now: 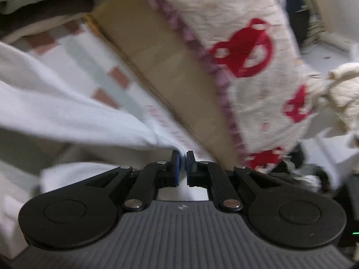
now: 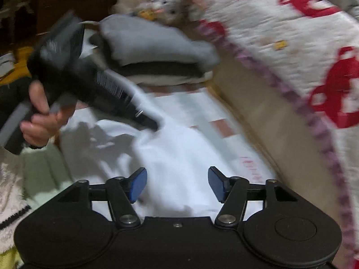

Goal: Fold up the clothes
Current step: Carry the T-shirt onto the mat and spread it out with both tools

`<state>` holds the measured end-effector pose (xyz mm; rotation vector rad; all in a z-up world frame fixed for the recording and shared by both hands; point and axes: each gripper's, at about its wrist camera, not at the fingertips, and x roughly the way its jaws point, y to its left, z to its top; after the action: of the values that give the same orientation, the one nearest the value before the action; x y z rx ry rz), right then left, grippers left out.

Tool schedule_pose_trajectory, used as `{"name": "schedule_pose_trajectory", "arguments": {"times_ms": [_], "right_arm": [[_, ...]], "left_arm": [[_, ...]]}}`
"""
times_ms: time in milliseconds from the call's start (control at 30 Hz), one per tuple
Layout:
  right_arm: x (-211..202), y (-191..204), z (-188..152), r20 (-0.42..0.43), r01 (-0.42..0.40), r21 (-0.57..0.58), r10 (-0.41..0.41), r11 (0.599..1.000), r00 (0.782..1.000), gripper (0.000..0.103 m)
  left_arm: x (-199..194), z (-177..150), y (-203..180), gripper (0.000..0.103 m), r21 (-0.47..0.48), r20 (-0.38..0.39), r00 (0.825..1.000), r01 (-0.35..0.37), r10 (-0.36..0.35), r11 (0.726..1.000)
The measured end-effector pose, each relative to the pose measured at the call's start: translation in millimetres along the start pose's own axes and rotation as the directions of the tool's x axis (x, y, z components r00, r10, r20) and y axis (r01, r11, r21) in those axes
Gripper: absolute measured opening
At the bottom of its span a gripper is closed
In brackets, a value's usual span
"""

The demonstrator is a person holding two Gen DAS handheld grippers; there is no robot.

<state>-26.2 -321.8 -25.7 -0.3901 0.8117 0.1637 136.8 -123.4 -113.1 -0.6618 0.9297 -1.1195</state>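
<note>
A white garment (image 1: 67, 103) lies crumpled across a checked sheet on the bed. In the left wrist view my left gripper (image 1: 183, 157) is shut, its blue pads pinching a fold of that white cloth. The right wrist view shows the same white garment (image 2: 184, 154) spread below my right gripper (image 2: 177, 179), whose blue pads stand wide apart with nothing pressed between them. Further back in that view, a hand holds my left gripper (image 2: 154, 123) with its tip down in the cloth.
A stack of folded clothes (image 2: 157, 49), grey on top, sits at the back of the bed. A white quilt with red prints (image 2: 314, 44) hangs along the right over a tan bed side (image 1: 168, 67). A soft toy (image 2: 170, 4) lies beyond the stack.
</note>
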Motion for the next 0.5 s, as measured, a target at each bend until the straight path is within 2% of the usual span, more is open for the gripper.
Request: {"name": "schedule_pose_trajectory", "arguments": {"times_ms": [67,133,167,200,233,267,300,367,433,467,500], "right_arm": [[23.8,3.7,-3.4,0.001,-0.036,0.007,0.036,0.999,0.999,0.067],[50.7,2.8,-8.0,-0.007,-0.029,0.038,0.030,0.999,1.000,0.066],[65.7,-0.8,-11.2,-0.017,-0.016,0.070,0.018,0.997,1.000,0.055],[74.1,-7.0,-13.7,-0.015,-0.012,0.118,0.013,0.993,1.000,0.036],[74.8,-16.8,-16.4,0.003,-0.031,0.188,0.031,0.982,1.000,0.008],[74.3,-26.5,-19.0,0.026,-0.048,0.255,0.043,0.966,0.999,0.006],[60.2,-36.2,-21.5,0.084,-0.038,0.313,0.013,0.949,0.996,0.006],[11.6,-57.1,-33.3,0.173,0.018,0.457,-0.108,0.889,0.979,0.005],[-37.2,-77.8,-45.7,0.238,0.055,0.595,-0.241,0.802,0.941,0.005],[-63.6,-86.0,-58.3,0.231,0.100,0.665,-0.331,0.740,0.915,0.005],[-85.1,-91.0,-73.0,0.192,0.171,0.707,-0.419,0.686,0.887,0.005]], "left_arm": [[-2.8,-0.3,-9.6,0.001,0.014,-0.012,0.998,0.065,-0.065,0.998],[-7.8,-0.2,-18.0,0.001,0.029,-0.004,0.996,0.090,-0.090,0.996],[-11.4,-0.1,-21.5,0.001,0.047,0.012,0.997,0.079,-0.080,0.996],[-15.2,0.2,-24.9,0.001,0.068,0.032,0.998,0.050,-0.053,0.996],[-18.8,0.7,-28.0,0.001,0.089,0.056,0.998,0.010,-0.015,0.996],[-22.0,1.5,-30.7,0.002,0.111,0.093,0.994,-0.061,0.051,0.992],[-24.9,2.4,-33.1,0.004,0.130,0.128,0.985,-0.132,0.116,0.983],[-27.1,3.4,-34.2,0.006,0.153,0.167,0.960,-0.249,0.223,0.956],[-28.0,4.3,-33.5,0.015,0.161,0.190,0.933,-0.338,0.307,0.927],[-28.0,5.0,-30.9,0.025,0.153,0.188,0.929,-0.348,0.319,0.925],[-26.0,5.1,-28.5,0.029,0.146,0.175,0.931,-0.347,0.321,0.927]]}}
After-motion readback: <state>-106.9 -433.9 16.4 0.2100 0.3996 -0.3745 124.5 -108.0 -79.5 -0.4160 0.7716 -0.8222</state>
